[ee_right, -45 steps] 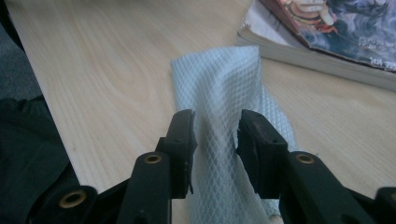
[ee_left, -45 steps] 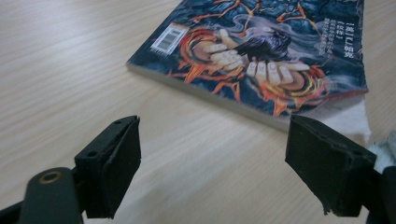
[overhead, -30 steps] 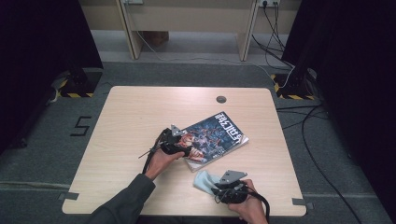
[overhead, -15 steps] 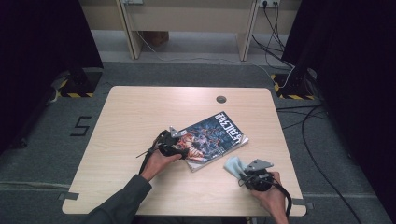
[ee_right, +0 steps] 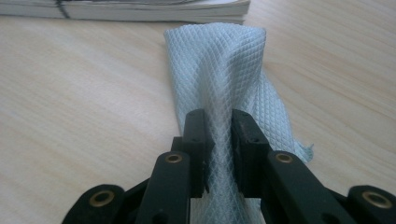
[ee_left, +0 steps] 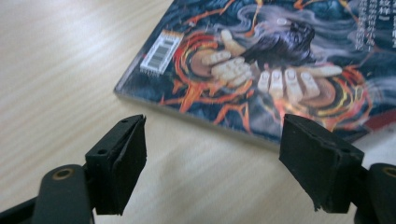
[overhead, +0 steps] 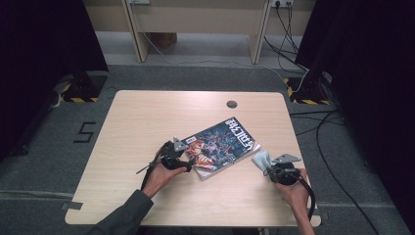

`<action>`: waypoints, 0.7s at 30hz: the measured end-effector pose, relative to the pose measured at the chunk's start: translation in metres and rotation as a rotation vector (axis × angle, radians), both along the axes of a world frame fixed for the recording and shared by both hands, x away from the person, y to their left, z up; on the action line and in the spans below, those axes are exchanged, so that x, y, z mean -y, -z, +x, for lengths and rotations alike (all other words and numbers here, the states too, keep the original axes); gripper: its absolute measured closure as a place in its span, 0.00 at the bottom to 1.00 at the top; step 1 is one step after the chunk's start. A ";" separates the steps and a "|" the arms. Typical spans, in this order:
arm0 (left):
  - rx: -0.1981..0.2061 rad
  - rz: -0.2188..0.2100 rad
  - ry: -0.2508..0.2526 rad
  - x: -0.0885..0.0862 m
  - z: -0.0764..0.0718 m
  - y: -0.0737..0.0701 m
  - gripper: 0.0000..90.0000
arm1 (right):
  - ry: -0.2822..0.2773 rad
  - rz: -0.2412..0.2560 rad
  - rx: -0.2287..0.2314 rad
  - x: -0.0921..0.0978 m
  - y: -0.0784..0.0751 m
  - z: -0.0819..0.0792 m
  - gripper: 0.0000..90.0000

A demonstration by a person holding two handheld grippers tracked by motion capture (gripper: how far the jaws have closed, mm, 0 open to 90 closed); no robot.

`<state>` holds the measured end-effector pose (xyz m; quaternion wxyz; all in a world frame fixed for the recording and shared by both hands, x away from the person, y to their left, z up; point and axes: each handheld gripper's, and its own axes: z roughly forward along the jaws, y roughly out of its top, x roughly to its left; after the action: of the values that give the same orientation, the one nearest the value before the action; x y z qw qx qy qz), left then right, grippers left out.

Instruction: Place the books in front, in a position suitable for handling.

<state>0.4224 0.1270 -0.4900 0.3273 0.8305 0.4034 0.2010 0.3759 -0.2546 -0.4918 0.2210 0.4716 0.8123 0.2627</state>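
A pale wooden desk [overhead: 147, 122] carries a comic book [overhead: 221, 147] near its middle, with the left tongs [overhead: 182, 155] at the book's near corner and the right tongs [overhead: 266, 168] beside a light cloth [overhead: 261, 158]. In the left gripper view the jaws stand wide apart before the book [ee_left: 280, 60]. In the right gripper view the tongs [ee_right: 219, 135] are clamped on the cloth [ee_right: 224, 65], bunched just short of the book's edge.

Not much to read here, mostly just the comic cover

The comic book [overhead: 221, 148] has big white title lettering along its far edge, not legible from the high view, plus a barcode sticker [ee_left: 160, 51] near one corner; the floor [overhead: 44, 147] left of the table has a "5" [overhead: 84, 132] marked on it.
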 end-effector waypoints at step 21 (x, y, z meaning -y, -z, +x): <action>-0.062 -0.060 -0.001 0.022 0.040 0.015 0.22 | 0.107 0.039 0.007 0.020 0.000 0.030 0.79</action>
<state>0.4624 0.1047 -0.5047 0.3393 0.8258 0.4198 0.1633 0.4058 -0.2743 -0.4917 0.2283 0.5175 0.7799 0.2678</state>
